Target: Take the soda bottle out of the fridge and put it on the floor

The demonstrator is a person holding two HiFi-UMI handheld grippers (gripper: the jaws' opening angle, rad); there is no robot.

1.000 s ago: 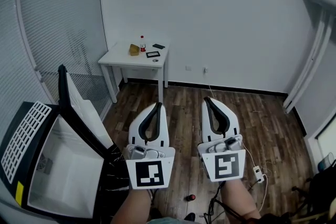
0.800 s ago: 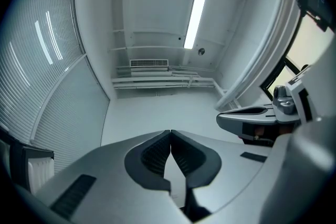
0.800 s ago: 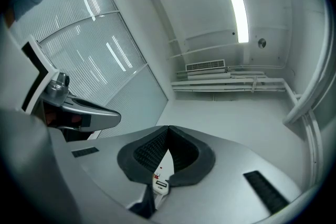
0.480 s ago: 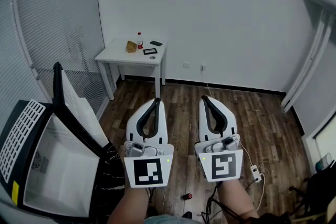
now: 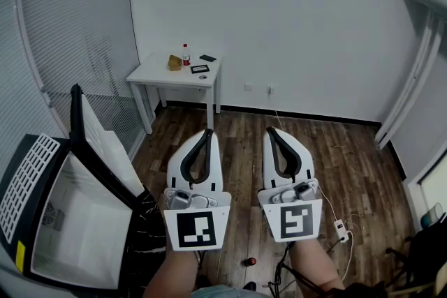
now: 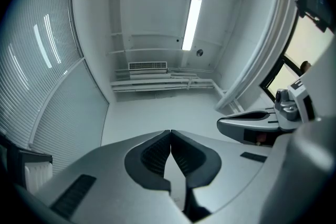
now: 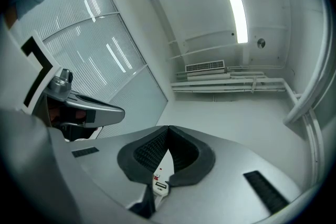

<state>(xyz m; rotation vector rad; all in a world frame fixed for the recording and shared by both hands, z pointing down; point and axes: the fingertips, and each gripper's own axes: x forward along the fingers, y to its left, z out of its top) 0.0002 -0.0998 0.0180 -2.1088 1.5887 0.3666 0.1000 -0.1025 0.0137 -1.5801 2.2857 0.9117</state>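
Observation:
In the head view both grippers are held side by side over the wooden floor, pointing away from me. The left gripper (image 5: 207, 132) is shut with nothing in it, and so is the right gripper (image 5: 271, 130). The left gripper view shows its tips (image 6: 170, 132) meeting against a white wall and ceiling; the right gripper view shows the same of its own tips (image 7: 168, 127). A small fridge (image 5: 28, 185) stands at the lower left with its door (image 5: 105, 143) open; the white inside that shows holds nothing. A small bottle with a red label (image 5: 186, 54) stands on a white table (image 5: 157, 77) by the far wall.
On the table lie a brown lump (image 5: 174, 63) and two dark flat items (image 5: 200, 68). A power strip with cable (image 5: 341, 227) and a small red object (image 5: 251, 261) lie on the floor near my feet. White pipes (image 5: 412, 66) run down the right wall; dark bags (image 5: 426, 255) sit at the lower right.
The view has shifted a little, so the table and fridge sit slightly further left and up in the picture. Both grippers keep their pose and stay shut.

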